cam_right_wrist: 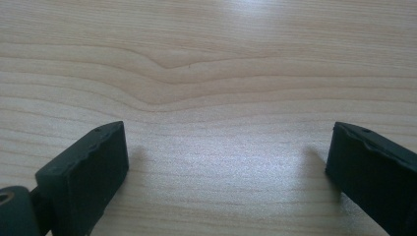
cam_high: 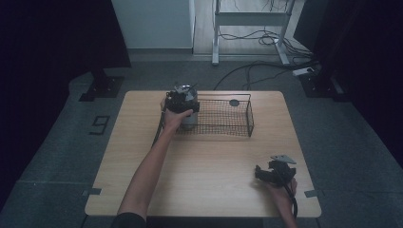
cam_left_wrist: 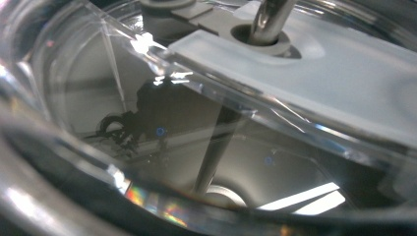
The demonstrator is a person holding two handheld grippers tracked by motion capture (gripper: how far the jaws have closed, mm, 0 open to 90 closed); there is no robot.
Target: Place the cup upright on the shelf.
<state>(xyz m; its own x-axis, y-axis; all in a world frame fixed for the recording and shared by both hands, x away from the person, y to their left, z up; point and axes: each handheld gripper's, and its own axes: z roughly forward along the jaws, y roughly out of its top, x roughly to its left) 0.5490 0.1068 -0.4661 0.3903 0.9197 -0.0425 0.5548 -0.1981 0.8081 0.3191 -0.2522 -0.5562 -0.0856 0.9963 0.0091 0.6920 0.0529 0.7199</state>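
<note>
In the high view, the left gripper sits upper centre of the frame, at the left end of a black wire basket that stands on the far part of the wooden table. Under and against that gripper is a clear jar-like container with grey and metal parts at its top, standing at or just inside the basket's left end; whether it rests on the basket floor or is lifted I cannot tell. The left gripper view looks closely into this container: a curved transparent wall, a pale lid plate across the upper right, and a shiny metal stem passing through a hole in it. Its jaws are hidden there, so I cannot tell whether they are clamped on the container or merely close to it. A small dark round object lies at the basket's far side. The right gripper rests low at the lower right of the high view, well apart from the basket; the right gripper view shows its jaws wide apart over bare wood. The step in hand appears to be placing the container in the basket or taking it out. The next move probably calls for a steady vertical motion clear of the wire rim, with the container kept upright.
</note>
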